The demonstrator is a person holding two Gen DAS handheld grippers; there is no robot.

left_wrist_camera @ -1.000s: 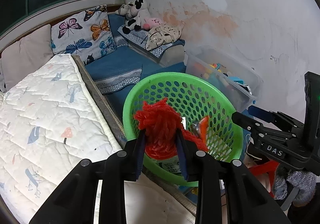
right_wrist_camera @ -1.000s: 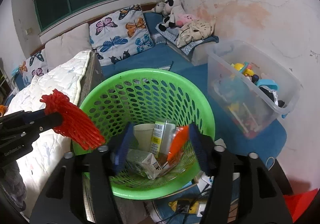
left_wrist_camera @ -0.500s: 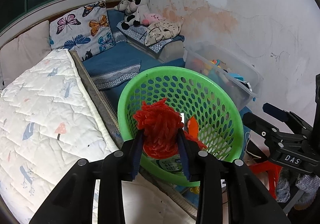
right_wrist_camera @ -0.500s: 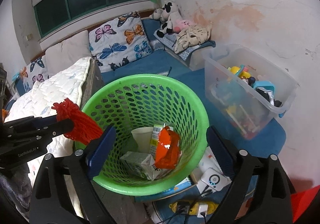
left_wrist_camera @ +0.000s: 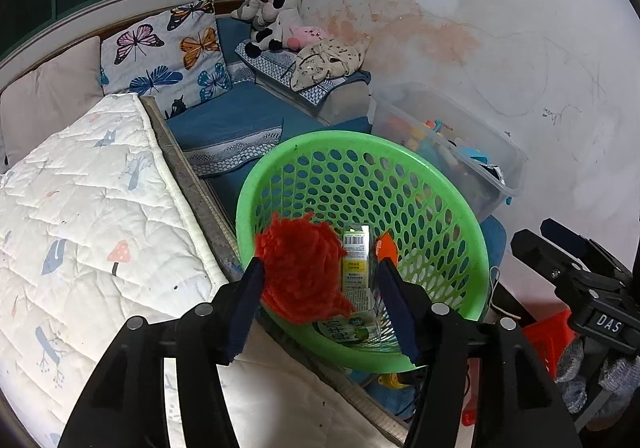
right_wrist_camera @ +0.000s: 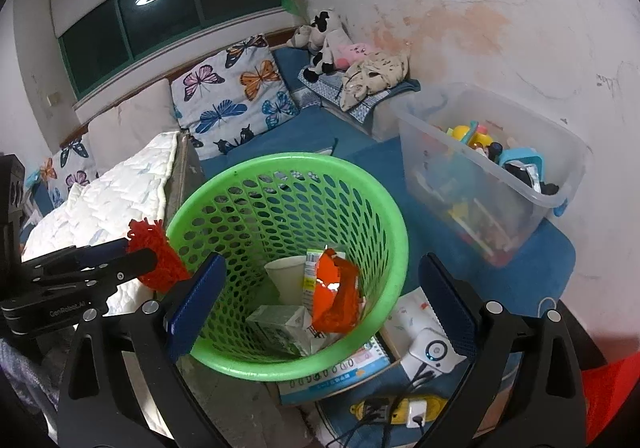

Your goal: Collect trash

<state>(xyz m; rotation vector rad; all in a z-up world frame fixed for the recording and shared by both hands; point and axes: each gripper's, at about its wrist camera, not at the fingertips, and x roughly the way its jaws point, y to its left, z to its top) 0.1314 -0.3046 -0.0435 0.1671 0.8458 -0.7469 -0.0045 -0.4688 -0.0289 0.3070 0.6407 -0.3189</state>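
Left tool (left_wrist_camera: 320,284) over green basket (right_wrist_camera: 394,248) rim, jaws opening, letting go red net bundle (left_wrist_camera: 302,272) so it drops in. Right tool (right_wrist_camera: 320,300) spread, empty, opening; orange wrapper (right_wrist_camera: 336,298) inside basket.

We see the basket (right_wrist_camera: 288,168) standing between the mattress (right_wrist_camera: 120,192) on its left and the toy bin (right_wrist_camera: 492,184) on its right. In it lie a cup (right_wrist_camera: 288,280), a carton (right_wrist_camera: 280,324) and a wrapper (right_wrist_camera: 334,300). Behind it, cushions (right_wrist_camera: 236,96) line the wall, with plush toys (right_wrist_camera: 324,36) in the corner.
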